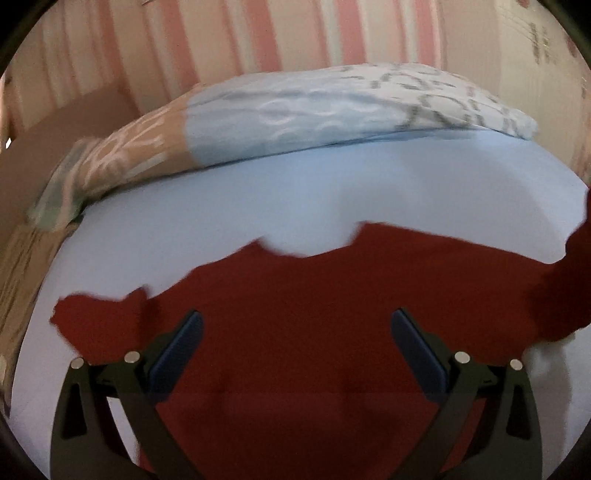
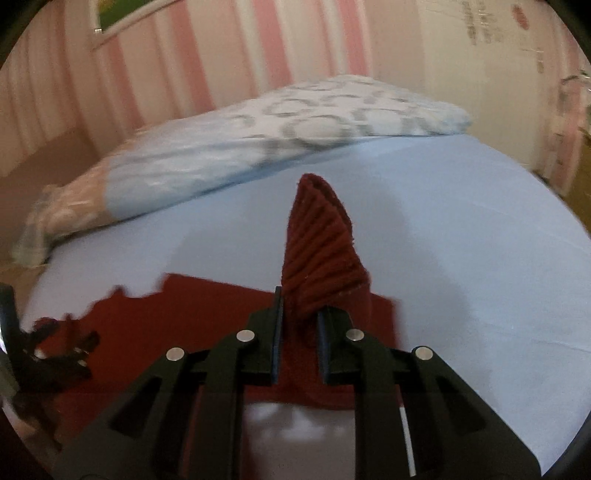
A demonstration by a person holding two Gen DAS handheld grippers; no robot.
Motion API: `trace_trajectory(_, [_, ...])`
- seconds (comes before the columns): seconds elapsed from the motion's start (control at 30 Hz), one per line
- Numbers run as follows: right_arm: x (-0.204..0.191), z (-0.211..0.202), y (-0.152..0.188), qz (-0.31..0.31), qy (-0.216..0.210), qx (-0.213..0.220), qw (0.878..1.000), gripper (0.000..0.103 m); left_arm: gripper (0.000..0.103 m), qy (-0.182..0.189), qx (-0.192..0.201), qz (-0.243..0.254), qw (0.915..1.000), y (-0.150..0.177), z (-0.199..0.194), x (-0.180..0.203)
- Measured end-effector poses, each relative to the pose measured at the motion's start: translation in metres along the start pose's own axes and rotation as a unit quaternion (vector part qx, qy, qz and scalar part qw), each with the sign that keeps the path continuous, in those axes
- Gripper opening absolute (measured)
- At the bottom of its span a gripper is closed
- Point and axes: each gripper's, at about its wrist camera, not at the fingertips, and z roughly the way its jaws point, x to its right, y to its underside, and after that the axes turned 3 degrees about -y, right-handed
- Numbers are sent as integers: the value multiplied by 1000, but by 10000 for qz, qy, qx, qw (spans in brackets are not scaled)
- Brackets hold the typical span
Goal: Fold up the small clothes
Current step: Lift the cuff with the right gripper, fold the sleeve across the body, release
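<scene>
Right gripper (image 2: 300,328) pinches the red garment's (image 2: 321,251) ribbed edge at frame centre — likely to fold it; left gripper (image 1: 295,332) hovers wide open, holding nothing.

Bed with pale blue fitted sheet (image 1: 258,199), a patterned blue, white and tan pillow (image 1: 295,110) lying along its far edge. Wall with vertical pink and cream stripes (image 1: 184,44) behind; a white-framed picture (image 2: 122,22) hangs upper left in right wrist view.

Blue bed (image 1: 280,199): red garment (image 1: 295,295), pillow (image 1: 314,110).
</scene>
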Motion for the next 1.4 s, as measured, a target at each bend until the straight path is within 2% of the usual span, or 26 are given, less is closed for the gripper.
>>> trace_trajectory(0.13, [-88, 31, -3, -277, -725, -164, 9968, 15, 101, -387, -50, -219, 9990, 14, -3, -63])
trace_trajectory(0.17, [-100, 32, 0, -319, -821, -195, 9959, 15, 101, -440, -56, -276, 9986, 16, -5, -74])
trace_trajectory(0.3, [-178, 70, 17, -536, -1490, -653, 9852, 15, 101, -638, -89, -559, 9964, 29, -9, -129])
trace_trajectory(0.43, [-230, 115, 51, -816, -1524, -1197, 9776, 15, 101, -655, -270, -743, 9947, 43, -4, -163])
trace_trajectory(0.53, [-249, 138, 72, -1057, -1515, -1540, 9707, 17, 101, -723, -430, -730, 9938, 52, 1, -171])
trace_trajectory(0.63, [-248, 136, 77, -998, -1579, -1684, 9679, 28, 101, -746, -439, -665, 9940, 58, -1, -171])
trace_trajectory(0.67, [-246, 132, 75, -1006, -1597, -1660, 9679, 46, 101, -721, -410, -634, 9945, 61, -3, -169])
trace_trajectory(0.7, [-246, 124, 76, -1043, -1571, -1587, 9691, 58, 101, -694, -408, -624, 9948, 59, -2, -168])
trace_trajectory(0.73, [-241, 117, 73, -1073, -1560, -1539, 9698, 76, 101, -665, -412, -613, 9951, 62, -3, -166])
trace_trajectory(0.8, [-227, 99, 72, -1140, -1561, -1426, 9707, 78, 101, -598, -444, -615, 9953, 67, -2, -164])
trace_trajectory(0.93, [-185, 71, 72, -1124, -1089, -1159, 9809, 78, 101, -267, -608, -577, 9961, 82, 4, -149])
trace_trajectory(1.0, [-157, 60, 73, -944, -817, -1070, 9864, 78, 101, -88, -663, -584, 9961, 84, 8, -139])
trace_trajectory(1.13, [-118, 48, 77, -582, -649, -1074, 9904, 78, 101, 176, -769, -688, 9945, 79, 23, -115])
trace_trajectory(1.27, [-104, 46, 80, -664, -426, -1056, 9913, 78, 101, 429, -1058, -1140, 9869, 67, 43, -99])
trace_trajectory(1.4, [-100, 43, 82, -745, -423, -1016, 9911, 78, 101, 564, -1191, -1098, 9852, 57, 54, -82])
